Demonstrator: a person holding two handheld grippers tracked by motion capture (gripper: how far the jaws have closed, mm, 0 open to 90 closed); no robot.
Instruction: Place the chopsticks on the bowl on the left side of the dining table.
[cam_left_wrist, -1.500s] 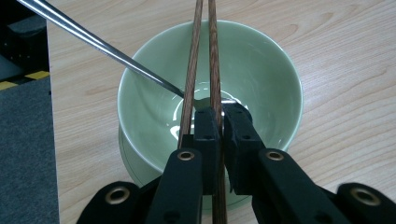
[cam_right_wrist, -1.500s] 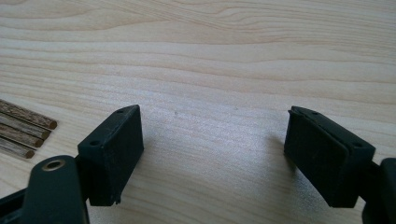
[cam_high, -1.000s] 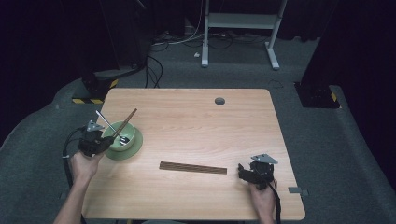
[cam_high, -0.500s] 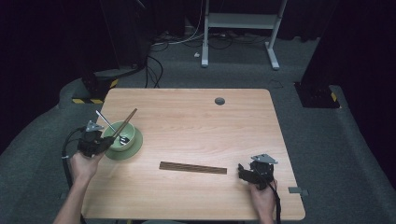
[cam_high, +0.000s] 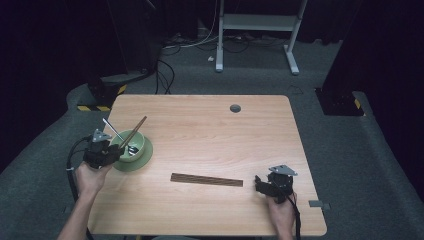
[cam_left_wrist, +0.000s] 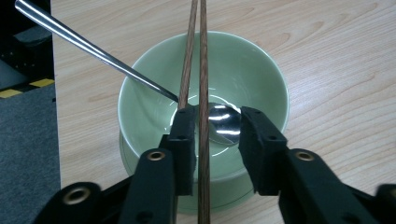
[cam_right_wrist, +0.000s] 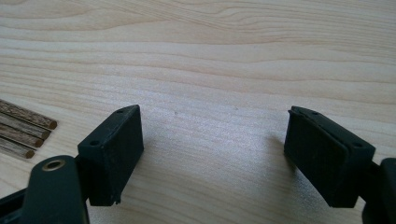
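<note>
A pale green bowl (cam_left_wrist: 252, 70) stands on a saucer near the table's left edge, also seen as the bowl (cam_high: 142, 145) in the high view. A metal spoon (cam_left_wrist: 93, 49) lies in it, handle up to the left. Two brown chopsticks (cam_left_wrist: 196, 46) lean in the bowl and pass between the jaws of my left gripper (cam_left_wrist: 212, 126). Those jaws have just been opening: the sticks rest against the left pad, and a gap separates them from the right pad. My left gripper (cam_high: 112, 152) sits at the bowl's left rim. My right gripper (cam_high: 260, 184) rests open on the bare table, nothing between the jaws of the right gripper (cam_right_wrist: 212, 140).
A row of several brown chopsticks (cam_high: 206, 179) lies flat on the table left of the right gripper; their ends (cam_right_wrist: 23, 128) show in the right gripper view. A round cable hole (cam_high: 235, 108) is at the table's far side. Dark floor, cables and a desk frame lie beyond.
</note>
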